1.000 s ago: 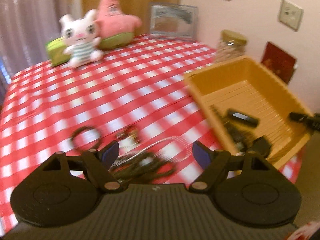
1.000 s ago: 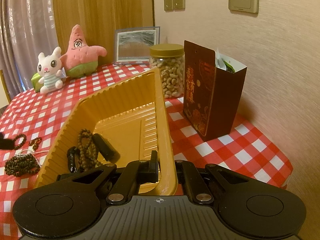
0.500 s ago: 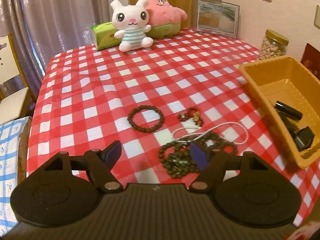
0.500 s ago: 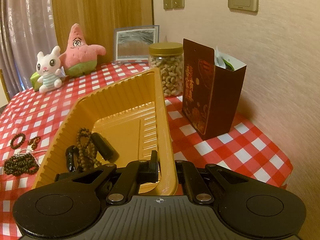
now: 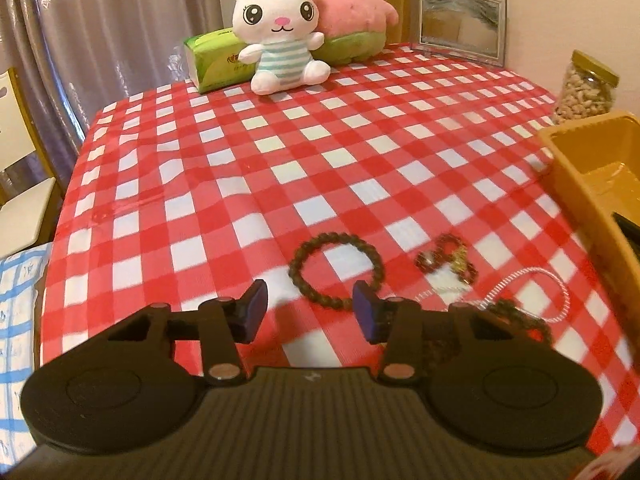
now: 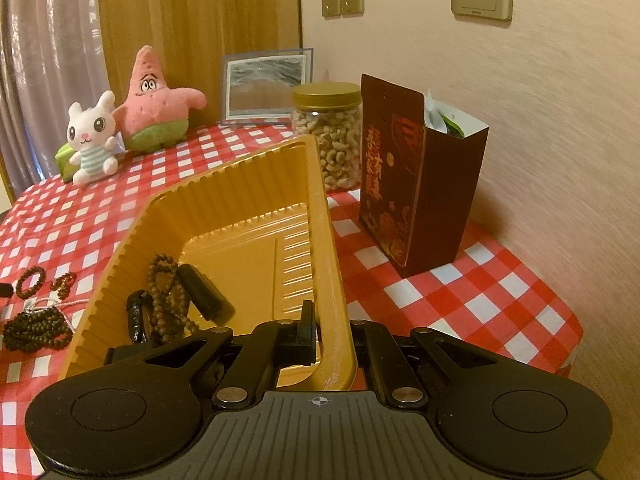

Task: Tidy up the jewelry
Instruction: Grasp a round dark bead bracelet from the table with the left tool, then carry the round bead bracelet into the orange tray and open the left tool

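Observation:
A dark bead bracelet [image 5: 297,270] lies on the red checked tablecloth. My left gripper [image 5: 311,314] hovers low over its near arc, jaws closing, with that arc between the blue pads [image 5: 256,312] but not pressed. To its right lie a small reddish bracelet with a gold charm [image 5: 448,258], a white cord [image 5: 560,292] and a pile of dark beads [image 5: 520,322]. My right gripper [image 6: 336,340] is shut on the near rim of the yellow tray [image 6: 224,204]. The tray holds a brown bead string [image 6: 164,296] and a black cylinder [image 6: 204,292].
At the table's back stand a white bunny plush [image 5: 280,32], a pink star plush [image 5: 352,4], a green tissue pack [image 5: 212,60] and a picture frame [image 5: 460,20]. A nut jar [image 6: 326,136] and a dark red box [image 6: 416,192] stand by the wall. A chair [image 5: 20,200] is left.
My left gripper has swung left from the tray to the loose bracelets, come lower, and its jaws have narrowed. The right gripper and the tray have stayed still.

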`<action>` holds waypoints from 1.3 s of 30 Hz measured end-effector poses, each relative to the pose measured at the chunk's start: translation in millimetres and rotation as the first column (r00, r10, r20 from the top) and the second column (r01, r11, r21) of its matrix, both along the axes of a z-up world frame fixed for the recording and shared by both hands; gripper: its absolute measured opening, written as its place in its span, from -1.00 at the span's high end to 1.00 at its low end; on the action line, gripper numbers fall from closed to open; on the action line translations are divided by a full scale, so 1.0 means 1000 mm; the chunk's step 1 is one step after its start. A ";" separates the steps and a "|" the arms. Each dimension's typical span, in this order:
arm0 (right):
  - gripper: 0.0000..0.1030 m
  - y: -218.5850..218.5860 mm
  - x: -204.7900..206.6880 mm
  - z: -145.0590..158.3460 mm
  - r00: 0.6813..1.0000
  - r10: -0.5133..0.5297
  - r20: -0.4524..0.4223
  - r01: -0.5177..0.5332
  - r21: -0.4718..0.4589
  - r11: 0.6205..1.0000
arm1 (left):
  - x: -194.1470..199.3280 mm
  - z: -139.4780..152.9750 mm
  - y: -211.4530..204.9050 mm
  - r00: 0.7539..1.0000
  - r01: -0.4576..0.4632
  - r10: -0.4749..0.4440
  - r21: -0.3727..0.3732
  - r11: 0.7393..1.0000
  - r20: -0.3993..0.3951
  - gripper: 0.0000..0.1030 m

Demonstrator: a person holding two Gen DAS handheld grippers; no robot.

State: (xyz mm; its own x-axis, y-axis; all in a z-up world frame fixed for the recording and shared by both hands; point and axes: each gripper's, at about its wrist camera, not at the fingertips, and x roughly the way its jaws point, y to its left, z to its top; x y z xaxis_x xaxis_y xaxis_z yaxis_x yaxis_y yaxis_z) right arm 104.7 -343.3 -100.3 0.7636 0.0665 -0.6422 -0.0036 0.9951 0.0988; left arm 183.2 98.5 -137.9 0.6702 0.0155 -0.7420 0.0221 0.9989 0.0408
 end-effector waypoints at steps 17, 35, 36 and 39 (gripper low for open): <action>0.91 0.001 0.002 0.000 1.000 -0.015 -0.009 0.015 -0.003 1.000 | 0.036 -0.016 0.005 0.999 0.019 -0.019 0.002 1.000 -0.046 0.88; 0.91 -0.001 0.003 0.000 1.000 0.001 0.003 -0.001 0.009 1.000 | -0.006 0.047 -0.007 0.998 0.040 -0.036 -0.078 0.996 0.055 0.89; 0.91 -0.002 0.003 -0.001 1.000 0.002 0.003 -0.002 0.010 1.000 | -0.008 0.053 -0.009 0.997 0.048 -0.043 -0.084 0.995 0.065 0.89; 0.91 -0.002 0.003 0.000 1.000 0.006 0.005 -0.006 0.013 1.000 | -0.014 0.068 -0.018 0.994 0.078 -0.069 -0.103 0.992 0.090 0.89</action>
